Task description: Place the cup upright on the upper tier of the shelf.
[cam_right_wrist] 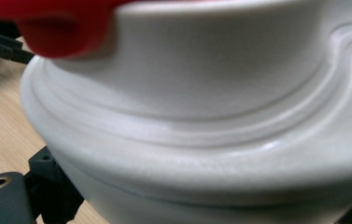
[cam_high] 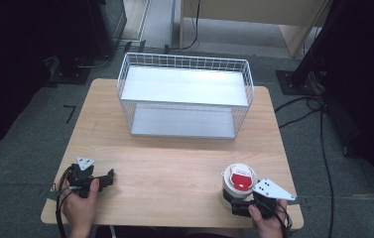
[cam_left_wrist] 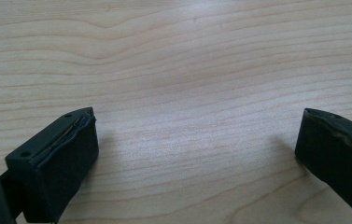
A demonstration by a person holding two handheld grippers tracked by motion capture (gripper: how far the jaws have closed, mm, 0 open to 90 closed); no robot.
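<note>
Two hands reach in from the near edge of a light wooden desk (cam_high: pixel 174 163), each holding a set of black tongs. At the near left corner, the left hand (cam_high: pixel 80 206) rests the left tongs (cam_high: pixel 106 178) low on the wood, pointing to the right across the desk; in the left gripper view their two black jaws stand wide apart over bare wood grain, released and gripping nothing. At the near right corner, the right hand (cam_high: pixel 266 218) holds the right tongs (cam_high: pixel 235 202) against the lower part of a white round container (cam_high: pixel 234 188) that stands upright on the desk and has a red piece (cam_high: pixel 240 180) on its top. In the right gripper view the container's white ribbed wall (cam_right_wrist: pixel 211 116) sits very close between the jaws, with black jaw parts showing at both lower corners, so these tongs look clenched around the container. Toward the far side of the desk, well apart from both hands, stands a white wire rack (cam_high: pixel 184 96) with an upper shelf and a lower shelf, both bare. Grey floor (cam_high: pixel 21 144) surrounds the desk, and black cables (cam_high: pixel 323 144) trail along its right side.
</note>
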